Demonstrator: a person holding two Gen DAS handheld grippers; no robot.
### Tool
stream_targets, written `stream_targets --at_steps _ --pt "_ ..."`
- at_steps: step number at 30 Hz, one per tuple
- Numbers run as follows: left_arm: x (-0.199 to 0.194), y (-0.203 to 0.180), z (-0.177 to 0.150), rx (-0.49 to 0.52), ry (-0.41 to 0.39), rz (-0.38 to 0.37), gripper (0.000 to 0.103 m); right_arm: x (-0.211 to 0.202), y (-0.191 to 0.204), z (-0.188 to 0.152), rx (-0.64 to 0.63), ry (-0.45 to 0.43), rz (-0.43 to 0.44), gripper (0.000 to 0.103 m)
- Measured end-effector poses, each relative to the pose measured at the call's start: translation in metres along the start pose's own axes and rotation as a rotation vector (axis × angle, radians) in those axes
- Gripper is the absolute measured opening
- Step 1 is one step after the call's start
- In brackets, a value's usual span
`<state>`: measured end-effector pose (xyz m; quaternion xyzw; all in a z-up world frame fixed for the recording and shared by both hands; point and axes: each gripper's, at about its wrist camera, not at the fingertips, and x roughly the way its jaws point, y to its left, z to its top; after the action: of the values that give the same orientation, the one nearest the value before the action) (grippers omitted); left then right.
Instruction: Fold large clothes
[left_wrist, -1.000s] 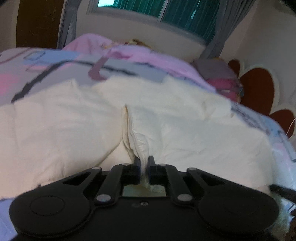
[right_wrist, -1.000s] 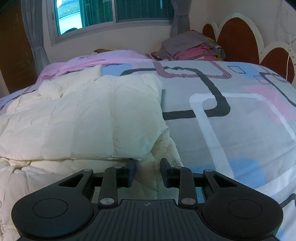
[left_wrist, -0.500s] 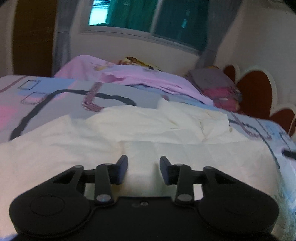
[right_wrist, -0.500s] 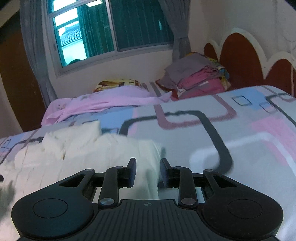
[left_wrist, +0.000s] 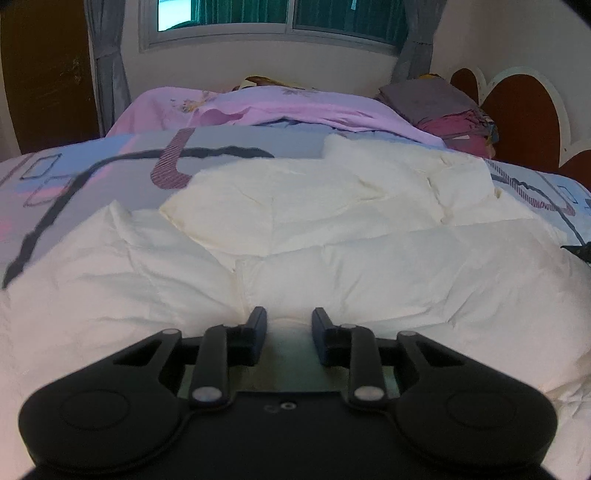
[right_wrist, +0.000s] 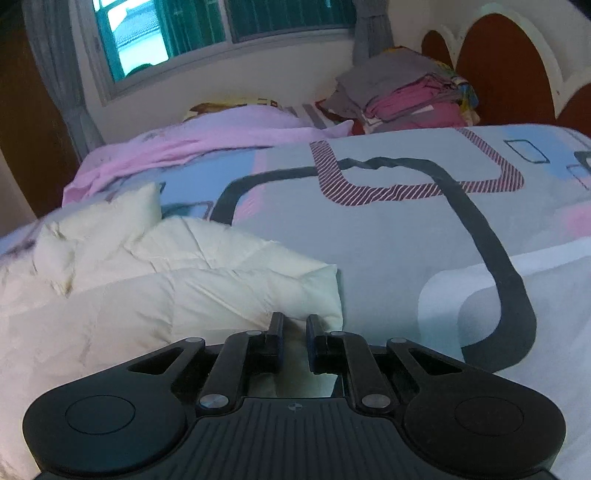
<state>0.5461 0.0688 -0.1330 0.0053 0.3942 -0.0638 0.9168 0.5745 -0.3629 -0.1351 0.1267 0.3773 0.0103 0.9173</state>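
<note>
A cream puffy quilted garment (left_wrist: 332, 236) lies folded over itself on the patterned bedspread (left_wrist: 92, 170). My left gripper (left_wrist: 289, 321) is open and empty, its fingertips just above the near fold of the garment. In the right wrist view the same garment (right_wrist: 166, 288) fills the left half. My right gripper (right_wrist: 295, 325) is open with a narrow gap, at the garment's near right corner (right_wrist: 325, 295). Cream fabric shows between the jaws, which stand apart on it.
A pink blanket (left_wrist: 280, 110) lies across the far end of the bed. A stack of folded clothes (right_wrist: 410, 99) sits at the head by the brown scalloped headboard (right_wrist: 506, 62). Bare bedspread (right_wrist: 443, 266) stretches to the right of the garment.
My left gripper let go of the pinched cream fabric and opened, and the garment now lies flatter. My right gripper lifted, then came down at the garment's right corner with its gap narrower.
</note>
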Motion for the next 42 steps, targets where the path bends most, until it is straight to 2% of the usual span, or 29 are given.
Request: stream_targets --at_steps 2,4,10,16,19,22,25,27,30,33,35,36,37,38,39,40,41,42 --pt "-0.009 0.001 0.002 0.007 -0.054 0.021 0.036 -0.012 -0.006 0.003 0.032 -0.046 0.016 0.012" --pt "-0.01 0.004 0.002 0.005 -0.076 0.003 0.036 -0.011 -0.006 0.008 0.014 -0.045 0.015 0.012" --pt "0.009 0.002 0.003 -0.008 -0.025 0.024 0.039 0.025 -0.003 0.011 -0.022 0.02 -0.047 0.012" --pt "0.011 0.001 0.003 0.008 0.0 0.036 0.04 0.032 -0.011 0.017 -0.034 0.051 -0.079 0.012" --pt "0.002 0.001 0.004 0.008 0.015 0.049 0.038 0.012 -0.012 0.015 -0.028 0.063 -0.104 0.012" --pt "-0.027 -0.004 -0.002 0.024 -0.036 0.028 0.037 -0.036 -0.006 -0.004 -0.025 -0.009 -0.05 0.012" --pt "-0.051 -0.015 -0.017 0.026 -0.068 0.0 0.037 -0.067 0.008 -0.032 -0.07 -0.028 -0.022 0.012" --pt "-0.051 -0.021 -0.026 0.019 -0.05 -0.02 0.038 -0.07 0.016 -0.048 -0.1 -0.009 -0.03 0.012" --pt "-0.032 -0.026 -0.036 0.03 0.01 0.001 0.039 -0.054 0.017 -0.061 -0.099 0.054 -0.078 0.012" --pt "-0.024 -0.025 -0.036 0.016 0.017 0.008 0.039 -0.054 0.016 -0.061 -0.08 0.059 -0.091 0.012" --pt "-0.03 -0.026 -0.032 0.019 0.021 0.018 0.039 -0.071 0.022 -0.059 -0.085 0.029 -0.108 0.012" --pt "-0.035 -0.026 -0.033 0.019 0.013 0.018 0.052 -0.079 0.023 -0.06 -0.088 0.014 -0.109 0.012" --pt "-0.04 -0.025 -0.035 0.016 0.004 0.025 0.061 -0.088 0.026 -0.061 -0.097 -0.001 -0.118 0.012" --pt "-0.047 -0.024 -0.037 0.013 -0.015 0.062 0.092 -0.096 0.029 -0.063 -0.108 -0.013 -0.135 0.012" --pt "-0.052 -0.022 -0.039 0.01 -0.041 0.089 0.103 -0.103 0.032 -0.065 -0.117 -0.017 -0.146 0.013" --pt "-0.059 -0.018 -0.042 0.002 -0.065 0.106 0.102 -0.106 0.035 -0.067 -0.126 -0.016 -0.156 0.034" --pt "-0.064 -0.012 -0.045 -0.017 -0.065 0.11 0.102 -0.112 0.039 -0.07 -0.136 -0.029 -0.168 0.075" --pt "-0.07 -0.004 -0.049 -0.045 -0.062 0.104 0.102 -0.119 0.043 -0.073 -0.157 -0.061 -0.173 0.084"
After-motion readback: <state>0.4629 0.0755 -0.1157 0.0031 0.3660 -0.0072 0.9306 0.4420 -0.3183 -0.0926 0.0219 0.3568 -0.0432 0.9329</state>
